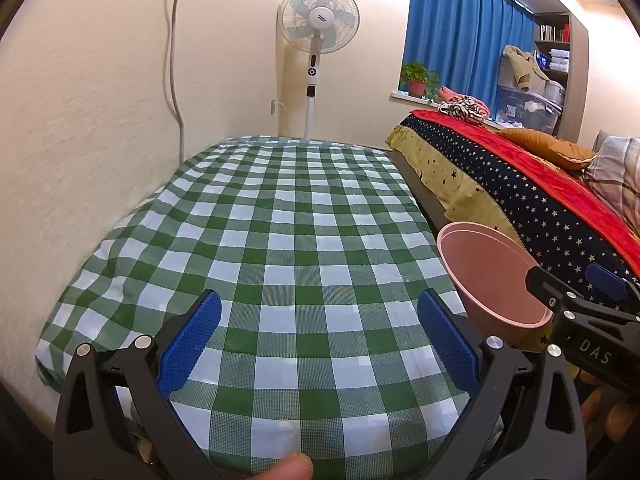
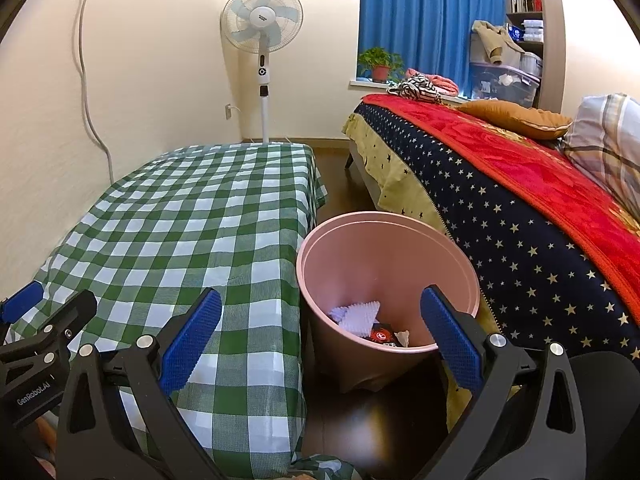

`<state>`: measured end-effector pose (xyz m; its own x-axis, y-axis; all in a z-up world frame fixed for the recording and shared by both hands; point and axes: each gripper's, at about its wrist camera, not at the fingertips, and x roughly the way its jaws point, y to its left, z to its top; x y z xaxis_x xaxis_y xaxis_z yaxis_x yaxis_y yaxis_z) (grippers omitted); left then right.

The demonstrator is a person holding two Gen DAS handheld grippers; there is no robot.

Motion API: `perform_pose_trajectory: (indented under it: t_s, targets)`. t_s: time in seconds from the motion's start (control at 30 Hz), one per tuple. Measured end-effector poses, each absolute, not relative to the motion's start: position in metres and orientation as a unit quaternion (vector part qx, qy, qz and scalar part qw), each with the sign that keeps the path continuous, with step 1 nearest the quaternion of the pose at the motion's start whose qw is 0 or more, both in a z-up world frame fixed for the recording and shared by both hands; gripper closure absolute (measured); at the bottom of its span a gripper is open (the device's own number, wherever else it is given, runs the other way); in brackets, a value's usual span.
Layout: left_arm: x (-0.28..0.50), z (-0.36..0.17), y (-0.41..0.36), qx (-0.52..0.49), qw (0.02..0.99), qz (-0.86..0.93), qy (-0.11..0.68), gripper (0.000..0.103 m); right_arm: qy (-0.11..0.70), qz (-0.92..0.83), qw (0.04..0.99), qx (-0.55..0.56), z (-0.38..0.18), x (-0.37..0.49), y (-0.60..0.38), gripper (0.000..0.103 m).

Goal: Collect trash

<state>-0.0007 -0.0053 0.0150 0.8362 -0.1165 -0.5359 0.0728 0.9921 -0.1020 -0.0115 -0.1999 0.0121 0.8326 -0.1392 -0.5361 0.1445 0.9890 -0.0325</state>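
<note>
— Left tongs (image 1: 318,338)?
— Spread wide, holding nothing; poised over the counter (image 1: 280,232) with the green-and-white checked cloth.

— Right tongs (image 2: 322,338)?
— Also spread, holding nothing; positioned above the near rim of the pink bin (image 2: 468,276), one blue pad over the cloth edge, the other over the bin's right side.

— Bin location?
— On the dark floor (image 2: 376,424), upright, just beside the counter's right edge, between counter and bed (image 2: 520,200). Seen from the left wrist at the right, partly behind the other tool.

— Contents?
— White crumpled trash (image 2: 356,314) at the bottom, plus a dark wrapper with a red round mark (image 2: 382,336) and a small pale scrap beside it.

— Surroundings?
— Standing fan (image 2: 262,20) by the far wall, blue curtain (image 2: 424,20), potted plant (image 2: 380,62) on the sill.
</note>
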Motion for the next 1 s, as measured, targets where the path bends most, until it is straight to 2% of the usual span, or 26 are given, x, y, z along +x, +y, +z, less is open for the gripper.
perform_pose_trajectory:
  t_s: [1.0]
  targets:
    - [-0.0003, 0.0153, -0.0054, -0.040, 0.957, -0.050, 0.282, 0.008, 0.278, -0.073, 0.958, 0.002, 0.0153, -0.0127, -0.1998, 0.005]
